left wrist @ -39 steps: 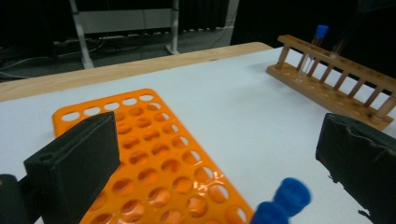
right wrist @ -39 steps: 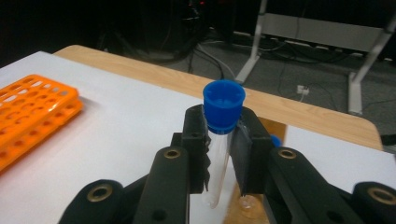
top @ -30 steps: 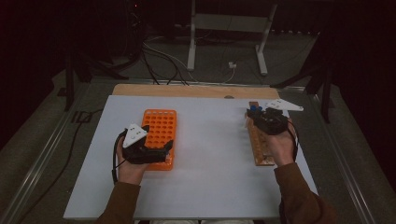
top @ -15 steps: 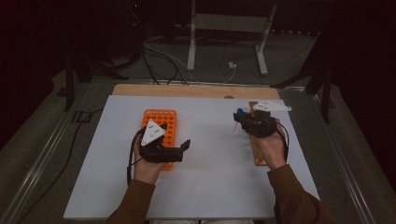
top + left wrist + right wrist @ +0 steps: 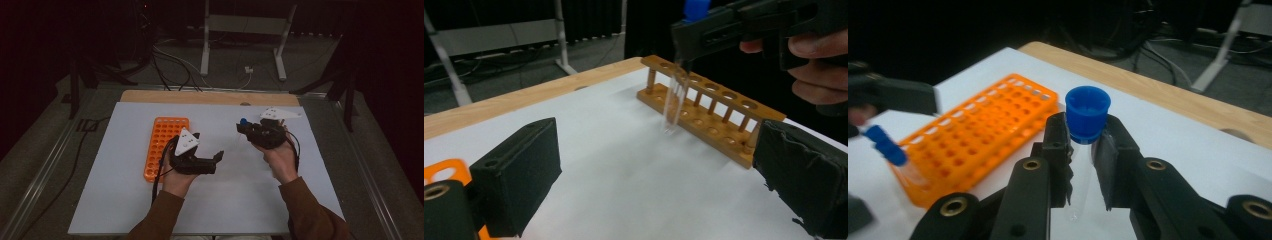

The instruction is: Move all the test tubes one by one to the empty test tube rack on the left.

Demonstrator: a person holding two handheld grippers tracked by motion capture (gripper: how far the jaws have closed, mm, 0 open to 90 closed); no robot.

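In the high view, both forearms come up from the bottom edge over the white table (image 5: pixel 125 200). The left hand (image 5: pixel 176 181) sits just right of the orange rack (image 5: pixel 162 145), which lies flat on the sheet. It holds the left gripper (image 5: pixel 218 156) roughly level, pointing right toward the other hand, with the jaws spread wide and nothing between them; they have just been closing a little. The right hand (image 5: pixel 280 157) is raised, wrist bent, and the right gripper (image 5: pixel 243 128) points left. A blue cap shows at its tip.

In the left gripper view, the two black jaws stand far apart at the lower corners with bare table between them. Ahead, the right gripper (image 5: pixel 684 47) reaches in from the upper right, fingers (image 5: pixel 819 47) curled round its body. It is clamped on a clear tube (image 5: pixel 674 100) with a blue cap, which hangs straight down, clear of the table, in front of the wooden rack (image 5: pixel 719 115). A corner of the orange rack shows at lower left.

In the right gripper view, the jaws are closed tight on the tube (image 5: pixel 1079 170) just under its blue cap (image 5: pixel 1088 114), the tube standing upright between them. Beyond lies the orange rack (image 5: pixel 983 140), with another blue-capped tube (image 5: pixel 895 157) at its near left end, and the left gripper's dark shape further left
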